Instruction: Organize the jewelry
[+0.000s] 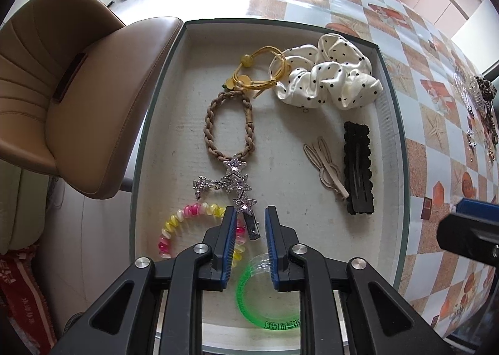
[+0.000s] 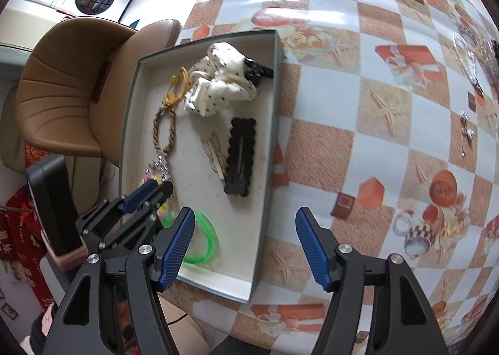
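Observation:
A shallow white-lined box holds a polka-dot scrunchie, yellow hair tie, braided brown tie, rhinestone star clip, pink-yellow coil tie, green bangle, beige bunny clip and black snap clip. My left gripper is open and empty just above the star clip's lower end; it also shows in the right wrist view. My right gripper is wide open and empty over the box's near right edge.
More loose jewelry lies on the checkered tablecloth far right. A tan leather chair stands left of the table. The box sits at the table's left edge.

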The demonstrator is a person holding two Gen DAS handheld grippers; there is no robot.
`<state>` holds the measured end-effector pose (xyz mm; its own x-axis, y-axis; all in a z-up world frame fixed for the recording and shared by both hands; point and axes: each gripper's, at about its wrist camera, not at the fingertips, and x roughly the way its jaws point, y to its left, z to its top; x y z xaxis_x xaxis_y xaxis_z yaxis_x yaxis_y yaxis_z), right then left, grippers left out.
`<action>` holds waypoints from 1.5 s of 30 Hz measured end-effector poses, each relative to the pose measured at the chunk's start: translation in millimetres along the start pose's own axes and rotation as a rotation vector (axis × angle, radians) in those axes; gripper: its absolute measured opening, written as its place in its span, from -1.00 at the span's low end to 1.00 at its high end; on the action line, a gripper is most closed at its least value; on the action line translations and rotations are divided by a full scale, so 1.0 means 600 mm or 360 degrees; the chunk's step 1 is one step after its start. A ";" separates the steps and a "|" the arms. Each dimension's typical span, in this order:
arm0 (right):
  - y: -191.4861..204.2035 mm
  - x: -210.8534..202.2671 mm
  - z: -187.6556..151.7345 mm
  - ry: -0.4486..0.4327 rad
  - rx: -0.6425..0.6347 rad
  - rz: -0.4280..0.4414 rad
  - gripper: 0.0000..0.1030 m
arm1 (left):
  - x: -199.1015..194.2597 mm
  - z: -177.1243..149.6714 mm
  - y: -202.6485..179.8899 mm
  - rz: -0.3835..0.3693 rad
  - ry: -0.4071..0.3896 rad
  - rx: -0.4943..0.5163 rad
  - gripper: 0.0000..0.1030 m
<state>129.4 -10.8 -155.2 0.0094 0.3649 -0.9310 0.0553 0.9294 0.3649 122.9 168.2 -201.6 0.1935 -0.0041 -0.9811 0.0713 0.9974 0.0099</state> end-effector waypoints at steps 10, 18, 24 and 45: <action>-0.020 -0.011 -0.011 -0.0018 0.0032 -0.0037 0.38 | -0.026 0.004 -0.009 0.0018 -0.0066 0.0005 0.82; -0.017 -0.024 -0.019 -0.0052 -0.0023 -0.0119 0.60 | -0.058 -0.018 -0.007 0.0039 -0.0059 -0.0009 1.00; 0.005 -0.047 -0.031 -0.0136 -0.0150 -0.0225 0.66 | -0.107 -0.046 0.007 0.0110 -0.0075 -0.0042 1.00; 0.134 -0.212 -0.081 -0.0372 -0.0490 -0.0385 0.99 | -0.319 -0.103 0.059 0.0114 -0.0215 -0.0309 1.00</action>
<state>84.2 20.4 -6.9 0.2600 0.1461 -0.9545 -0.2157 0.9723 0.0901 27.9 208.8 -25.1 0.3213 0.0704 -0.9444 -0.1343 0.9905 0.0281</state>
